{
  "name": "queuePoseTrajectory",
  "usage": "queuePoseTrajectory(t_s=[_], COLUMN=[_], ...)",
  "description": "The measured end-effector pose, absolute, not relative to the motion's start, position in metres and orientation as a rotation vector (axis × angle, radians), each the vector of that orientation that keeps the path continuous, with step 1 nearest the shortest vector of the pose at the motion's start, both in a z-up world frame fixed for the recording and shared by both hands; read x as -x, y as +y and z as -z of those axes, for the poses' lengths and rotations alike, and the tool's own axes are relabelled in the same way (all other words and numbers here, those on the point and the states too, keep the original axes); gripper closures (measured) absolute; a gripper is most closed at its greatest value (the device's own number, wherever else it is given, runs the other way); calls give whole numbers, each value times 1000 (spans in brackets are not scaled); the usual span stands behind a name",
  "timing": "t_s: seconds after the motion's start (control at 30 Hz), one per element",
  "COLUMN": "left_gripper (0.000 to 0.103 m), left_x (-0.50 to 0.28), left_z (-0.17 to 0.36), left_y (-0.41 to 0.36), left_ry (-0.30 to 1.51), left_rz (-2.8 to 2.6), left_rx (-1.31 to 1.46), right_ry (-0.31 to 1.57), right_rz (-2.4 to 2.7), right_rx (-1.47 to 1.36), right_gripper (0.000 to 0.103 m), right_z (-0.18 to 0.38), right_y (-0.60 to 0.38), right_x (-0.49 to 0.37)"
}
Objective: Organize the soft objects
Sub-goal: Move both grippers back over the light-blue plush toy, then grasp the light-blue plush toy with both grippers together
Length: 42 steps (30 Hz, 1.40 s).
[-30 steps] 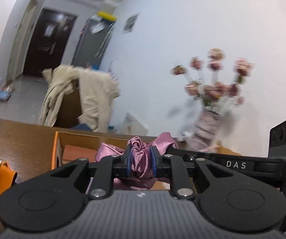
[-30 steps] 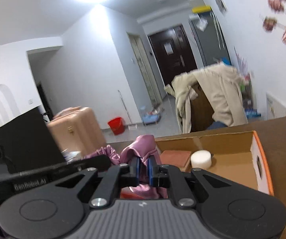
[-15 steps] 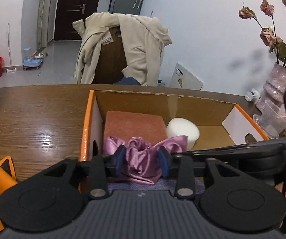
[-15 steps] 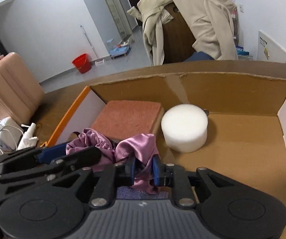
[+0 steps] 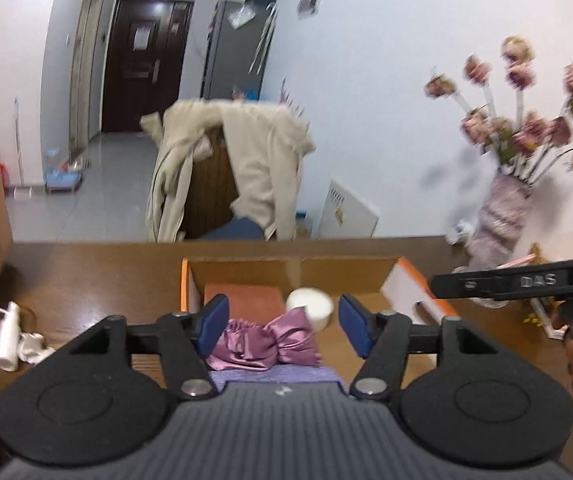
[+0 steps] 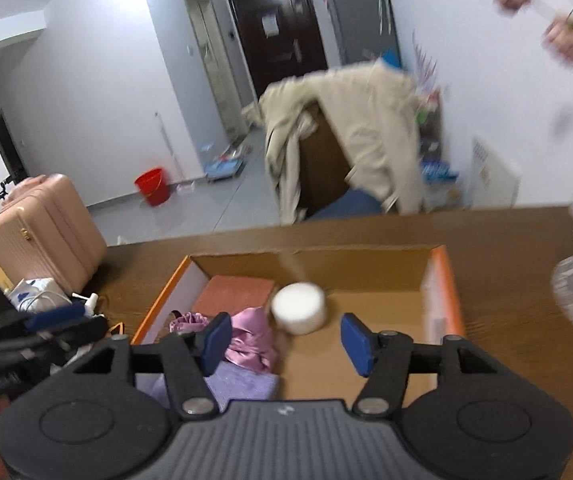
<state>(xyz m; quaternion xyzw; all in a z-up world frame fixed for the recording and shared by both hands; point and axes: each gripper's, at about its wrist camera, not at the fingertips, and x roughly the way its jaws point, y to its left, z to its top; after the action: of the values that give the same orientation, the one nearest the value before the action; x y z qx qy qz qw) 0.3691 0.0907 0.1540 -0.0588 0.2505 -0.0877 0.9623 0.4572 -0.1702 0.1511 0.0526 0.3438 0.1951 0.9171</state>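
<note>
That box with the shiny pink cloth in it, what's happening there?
A person holding two grippers is tidying soft things into the cardboard box. The pink satin cloth lies inside, beside a white foam puck and a reddish sponge. The left gripper and right gripper are opening, touching nothing.

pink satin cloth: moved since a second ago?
Yes. The pink satin cloth was pinched up in both hand-held grippers; it now lies down in the cardboard box, beside the white foam puck. Both sets of jaws are opening, clear of it.
</note>
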Motion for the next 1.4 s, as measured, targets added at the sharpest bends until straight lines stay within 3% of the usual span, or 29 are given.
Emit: queuePoseTrajectory(t_s=[0.1, 0.23, 0.3, 0.47, 0.57, 0.67, 1.3, 1.4], left_gripper=[32, 30, 22, 21, 15, 15, 15, 16], left_x=[-336, -290, -256, -175, -121, -100, -166, -186], left_z=[-172, -179, -170, -116, -80, -53, -42, -41], left_y=[82, 68, 62, 45, 36, 33, 42, 52], left_ry=[468, 428, 389, 403, 383, 433, 491, 491], left_rz=[193, 181, 186, 204, 213, 242, 190, 160], left_rx=[99, 76, 76, 87, 102, 102, 53, 44], right_ry=[635, 562, 502, 378, 361, 392, 461, 489], right_rz=[-371, -325, -337, -393, -402, -387, -414, -447], right_rx=[-68, -55, -50, -30, -24, -36, -54, -78], right_gripper=[32, 32, 31, 29, 22, 18, 20, 26], right_z=[-174, -185, -181, -135, -92, -57, -45, -45], right_y=[-194, -214, -220, -226, -228, -232, -215, -206], right_x=[-413, -359, -316, -203, -143, -107, -159, -177])
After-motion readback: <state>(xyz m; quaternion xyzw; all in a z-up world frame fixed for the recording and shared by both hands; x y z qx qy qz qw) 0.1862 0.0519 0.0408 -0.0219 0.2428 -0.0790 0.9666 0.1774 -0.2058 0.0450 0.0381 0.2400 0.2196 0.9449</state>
